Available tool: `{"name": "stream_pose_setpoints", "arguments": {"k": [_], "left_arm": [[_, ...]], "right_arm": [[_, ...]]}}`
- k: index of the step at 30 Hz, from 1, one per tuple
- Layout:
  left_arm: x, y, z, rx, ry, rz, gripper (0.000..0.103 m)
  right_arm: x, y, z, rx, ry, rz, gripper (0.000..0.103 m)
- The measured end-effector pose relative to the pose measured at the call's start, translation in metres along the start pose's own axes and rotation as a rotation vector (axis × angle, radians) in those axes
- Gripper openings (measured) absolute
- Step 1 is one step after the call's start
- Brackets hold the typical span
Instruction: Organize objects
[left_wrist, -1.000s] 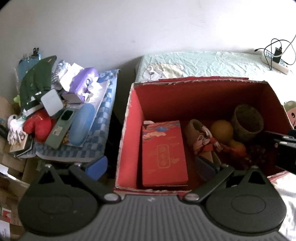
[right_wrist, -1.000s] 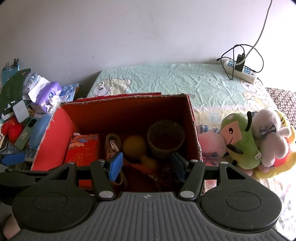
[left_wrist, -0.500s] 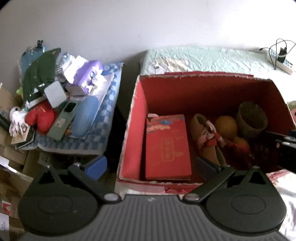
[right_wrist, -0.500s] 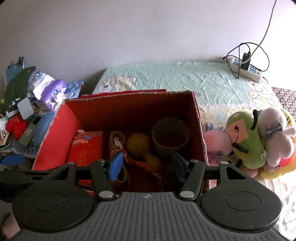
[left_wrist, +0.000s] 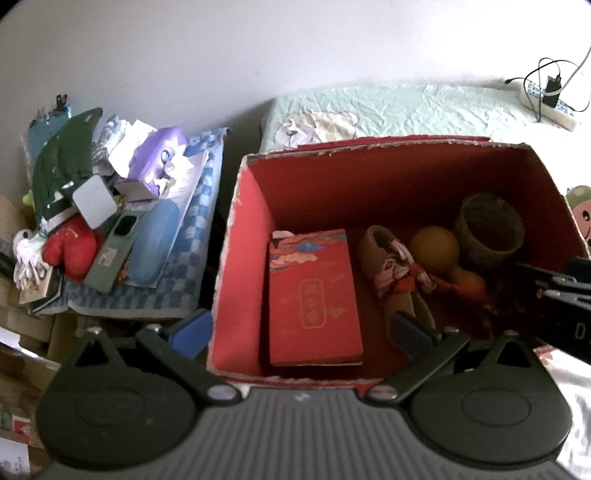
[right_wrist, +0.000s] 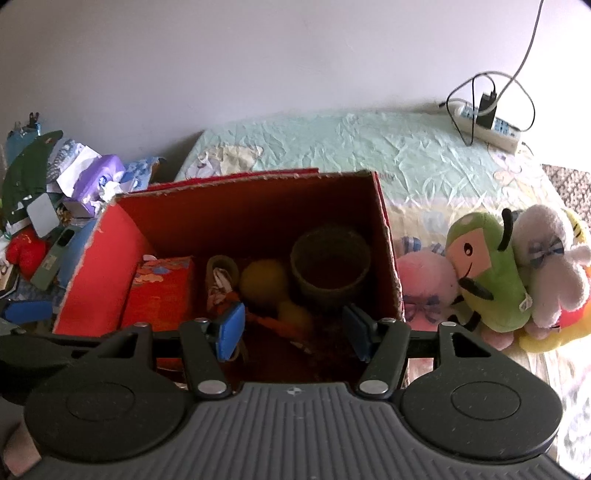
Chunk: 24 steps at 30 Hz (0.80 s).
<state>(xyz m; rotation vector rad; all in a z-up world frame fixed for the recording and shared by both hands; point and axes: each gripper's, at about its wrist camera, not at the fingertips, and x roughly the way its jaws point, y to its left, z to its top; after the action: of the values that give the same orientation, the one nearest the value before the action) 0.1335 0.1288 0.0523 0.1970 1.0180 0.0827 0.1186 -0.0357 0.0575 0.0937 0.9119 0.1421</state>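
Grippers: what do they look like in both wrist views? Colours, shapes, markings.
The two match. The left gripper and right gripper each have a grey ribbed body with a small centre mark, two round black discs, black linkage arms on silver pivot pins, and blue rectangular finger pads. No cables or sleeves visible.

You have one red box (left_wrist: 243, 258) holding one red packet (left_wrist: 314, 295), one shoe (left_wrist: 391, 273), one gourd (left_wrist: 436, 247) and one woven cup (left_wrist: 487, 229). Beside it you see four plush toys (right_wrist: 487, 269) and one power strip (right_wrist: 491, 125).
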Motion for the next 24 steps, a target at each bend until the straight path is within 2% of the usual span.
{"name": "stream_pose_setpoints", "arguments": {"k": [5,10,13,16,18,24], "left_arm": [[0.007,-0.005,0.007,0.0,0.055,-0.016,0.102],[0.005,-0.007,0.007,0.001,0.057,-0.028,0.102],[-0.009,-0.006,0.002,0.015,0.029,-0.031,0.102],[-0.023,-0.003,-0.004,0.016,0.036,-0.065,0.102],[-0.027,-0.003,-0.009,0.024,0.052,-0.076,0.102],[-0.019,-0.001,-0.028,0.027,0.174,-0.139,0.102]], "right_arm": [[0.008,-0.01,0.005,0.037,0.072,0.03,0.062],[0.001,-0.013,0.006,0.025,0.076,0.044,0.062],[-0.012,-0.012,0.005,0.004,0.066,0.076,0.062],[-0.023,-0.008,0.005,-0.027,0.066,0.092,0.062],[-0.03,-0.005,0.003,-0.046,0.069,0.101,0.062],[-0.038,0.005,-0.013,-0.079,0.133,0.106,0.062]]}}
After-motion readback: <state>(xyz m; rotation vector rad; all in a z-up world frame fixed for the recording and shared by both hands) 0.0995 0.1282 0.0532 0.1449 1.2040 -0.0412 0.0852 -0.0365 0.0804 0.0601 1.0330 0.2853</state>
